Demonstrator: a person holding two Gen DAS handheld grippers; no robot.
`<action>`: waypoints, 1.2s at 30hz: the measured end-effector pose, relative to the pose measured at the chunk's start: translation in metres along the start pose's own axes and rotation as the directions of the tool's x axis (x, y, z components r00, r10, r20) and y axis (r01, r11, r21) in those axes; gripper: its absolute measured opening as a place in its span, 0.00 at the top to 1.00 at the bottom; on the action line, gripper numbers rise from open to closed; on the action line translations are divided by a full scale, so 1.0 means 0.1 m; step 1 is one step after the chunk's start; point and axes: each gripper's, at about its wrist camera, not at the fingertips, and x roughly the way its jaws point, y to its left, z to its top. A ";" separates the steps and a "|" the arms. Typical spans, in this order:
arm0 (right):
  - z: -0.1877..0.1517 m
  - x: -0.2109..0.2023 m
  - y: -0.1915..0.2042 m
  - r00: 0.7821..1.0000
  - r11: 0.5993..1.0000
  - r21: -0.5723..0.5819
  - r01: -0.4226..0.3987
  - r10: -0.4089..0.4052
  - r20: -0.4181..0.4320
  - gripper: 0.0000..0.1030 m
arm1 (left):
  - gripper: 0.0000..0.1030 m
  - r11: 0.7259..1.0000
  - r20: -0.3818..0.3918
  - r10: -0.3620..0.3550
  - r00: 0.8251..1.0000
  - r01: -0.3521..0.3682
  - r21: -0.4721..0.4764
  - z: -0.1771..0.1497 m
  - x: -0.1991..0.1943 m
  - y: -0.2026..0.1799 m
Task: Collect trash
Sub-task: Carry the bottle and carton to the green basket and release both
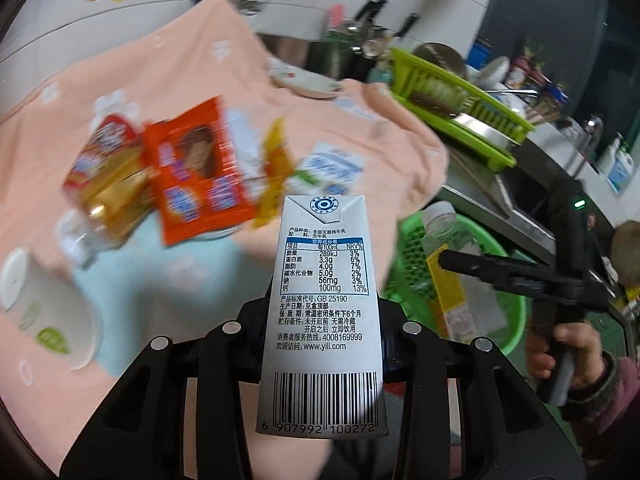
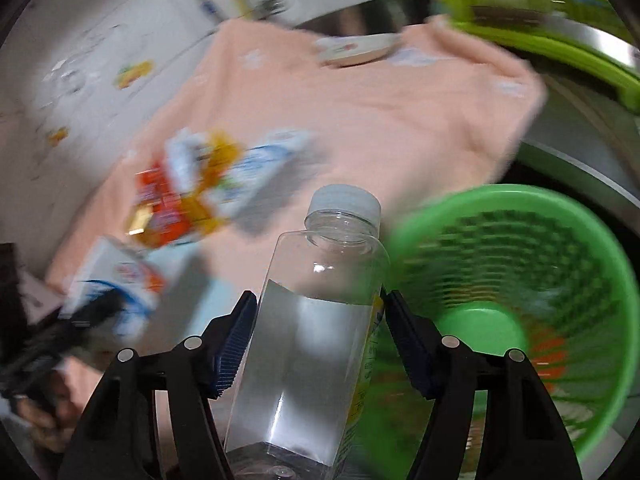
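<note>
My left claw [image 1: 320, 344] grips milk carton [image 1: 322, 312], right claw [image 2: 316, 344] grips water bottle [image 2: 312, 340]; next, drop both into green basket [image 2: 520, 320]

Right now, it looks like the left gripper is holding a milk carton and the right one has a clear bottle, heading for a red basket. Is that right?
Not quite: the basket is green, not red, as the right wrist view shows plainly. The rest holds. The left gripper is clamped on the milk carton, and the right gripper grips the clear bottle beside that basket.
</note>
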 end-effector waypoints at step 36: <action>-0.37 -0.33 -1.11 0.975 0.976 0.021 0.218 -0.219 0.031 0.30 | 0.63 0.975 -0.156 -0.113 0.981 0.139 0.174 0.15 1.14 -1.53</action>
